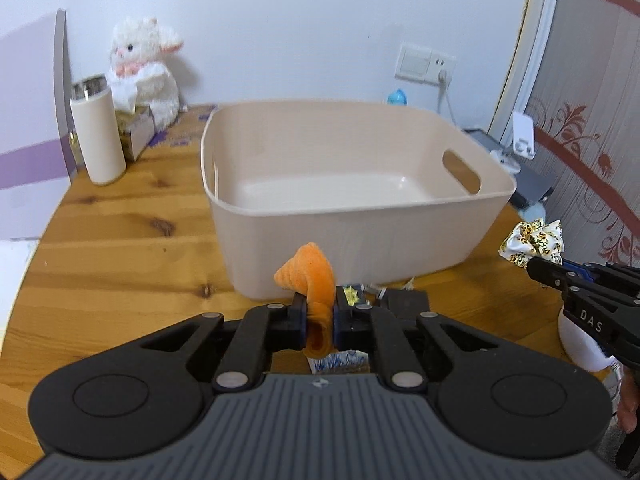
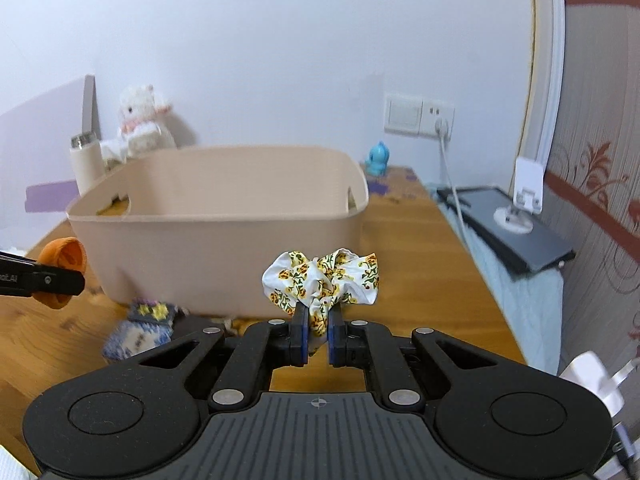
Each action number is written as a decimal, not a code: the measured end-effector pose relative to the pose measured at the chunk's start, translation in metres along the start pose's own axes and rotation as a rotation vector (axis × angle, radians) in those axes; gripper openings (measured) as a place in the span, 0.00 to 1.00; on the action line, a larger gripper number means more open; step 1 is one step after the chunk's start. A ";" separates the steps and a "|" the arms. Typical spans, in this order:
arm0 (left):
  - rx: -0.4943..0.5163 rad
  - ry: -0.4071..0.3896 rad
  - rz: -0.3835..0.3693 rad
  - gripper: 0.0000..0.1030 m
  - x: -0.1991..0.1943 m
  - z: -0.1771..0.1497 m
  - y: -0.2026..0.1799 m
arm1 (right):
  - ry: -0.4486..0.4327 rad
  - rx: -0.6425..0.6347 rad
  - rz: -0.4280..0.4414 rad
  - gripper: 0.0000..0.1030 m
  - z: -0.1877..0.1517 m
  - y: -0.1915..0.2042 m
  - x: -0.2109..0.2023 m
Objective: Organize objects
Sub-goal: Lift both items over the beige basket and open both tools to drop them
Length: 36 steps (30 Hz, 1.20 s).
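Where fingers [image 1: 301,312] pinch it, orange scrunchie [image 1: 310,280] (ribbed, curled), airborne.

an orange scrunchie [image 1: 310,280] is pinched between the fingers of the left gripper [image 1: 320,318], up off the wooden table. it curls over at the top. a white scrunchie with yellow flowers [image 2: 322,280] is pinched in the right gripper [image 2: 318,334], its ruffles sticking up. a big beige plastic bin [image 1: 352,216] with handle holes sits on the table just behind both. a knitted blue and yellow pouch [image 2: 138,332] lies flat on the table by the bin's front wall.
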<state>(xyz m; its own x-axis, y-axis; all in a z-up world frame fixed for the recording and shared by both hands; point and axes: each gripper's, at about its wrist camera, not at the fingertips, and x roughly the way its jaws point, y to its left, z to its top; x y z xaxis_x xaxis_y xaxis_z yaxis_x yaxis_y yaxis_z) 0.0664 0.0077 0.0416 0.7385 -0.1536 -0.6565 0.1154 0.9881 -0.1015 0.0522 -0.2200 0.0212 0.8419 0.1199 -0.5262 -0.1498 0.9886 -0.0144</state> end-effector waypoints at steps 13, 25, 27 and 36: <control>0.039 -0.120 0.003 0.13 -0.015 0.045 -0.012 | -0.138 -0.001 0.027 0.08 0.047 0.005 -0.015; 0.042 -0.107 0.023 0.13 0.031 0.083 -0.011 | -0.135 0.006 0.067 0.08 0.079 0.006 0.024; 0.045 -0.091 0.026 0.13 0.041 0.087 -0.013 | -0.126 0.003 0.070 0.08 0.081 0.009 0.032; 0.078 0.008 0.038 0.13 0.096 0.088 -0.021 | -0.027 -0.035 0.080 0.08 0.078 0.019 0.078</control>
<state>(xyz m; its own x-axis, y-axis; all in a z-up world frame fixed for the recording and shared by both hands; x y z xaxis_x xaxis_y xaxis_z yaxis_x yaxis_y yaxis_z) 0.1934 -0.0274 0.0468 0.7379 -0.1162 -0.6648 0.1391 0.9901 -0.0186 0.1556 -0.1843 0.0466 0.8402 0.2009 -0.5037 -0.2345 0.9721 -0.0033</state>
